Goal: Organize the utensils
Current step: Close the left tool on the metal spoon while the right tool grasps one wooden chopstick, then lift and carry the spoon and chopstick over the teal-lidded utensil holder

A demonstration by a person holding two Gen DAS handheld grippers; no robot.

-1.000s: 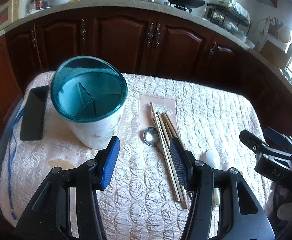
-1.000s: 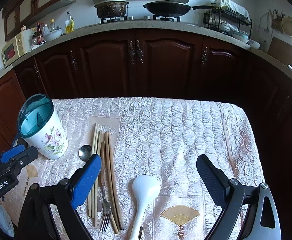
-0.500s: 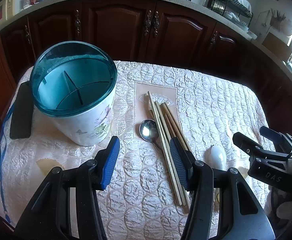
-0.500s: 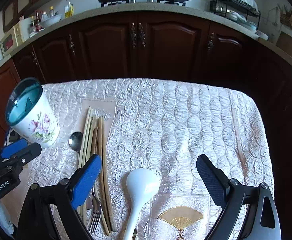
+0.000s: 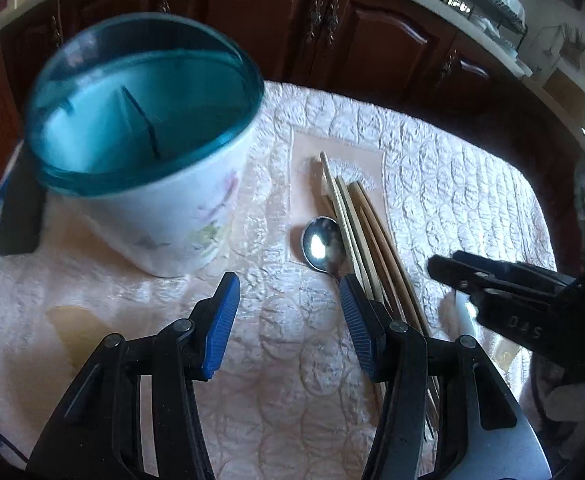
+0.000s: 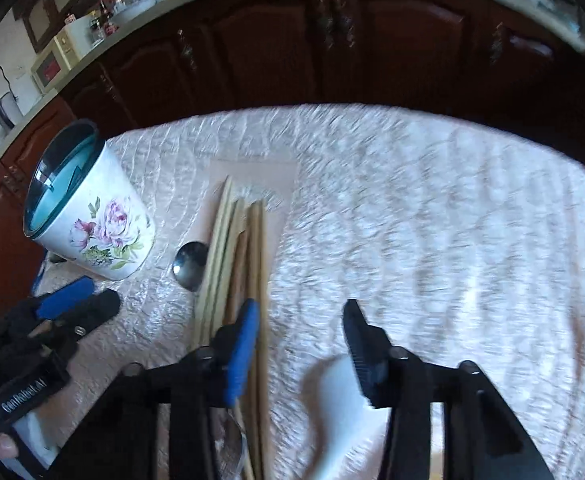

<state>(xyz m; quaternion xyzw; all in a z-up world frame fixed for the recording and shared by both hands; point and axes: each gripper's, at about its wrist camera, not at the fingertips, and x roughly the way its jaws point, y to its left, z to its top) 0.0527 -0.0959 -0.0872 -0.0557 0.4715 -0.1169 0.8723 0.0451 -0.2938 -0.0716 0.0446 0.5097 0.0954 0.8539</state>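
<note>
You are bringing the right tool [image 6: 300, 324] down over the white rice paddle [image 6: 334, 400], and its jaws are closing with nothing pressed between them yet; the paddle's head is lying under the right finger, not squarely between the 2 pads. To do this well, you are probably needing to centre the paddle's neck between the pads before they meet, since the glossy plastic looks likely to slip from an off-centre pinch. Take only the paddle: the bundle of chopsticks [image 6: 232, 256] is lying just to its left, right under the blue pad, and could get caught in the closing jaws.

The left tool [image 5: 286, 304] is standing wide with nothing in it, hovering over the quilted cloth of the table [image 5: 452, 184], just in front of the floral utensil holder [image 5: 148, 152]. That holder, teal inside and split by dividers, is standing upright and looks empty. To the right of the holder, a metal spoon [image 5: 322, 244] is lying touching the chopsticks, and a fork seems to be lying under them, mostly hidden. A dark phone [image 5: 20, 216] is lying to the holder's left, clear of your path.
</note>
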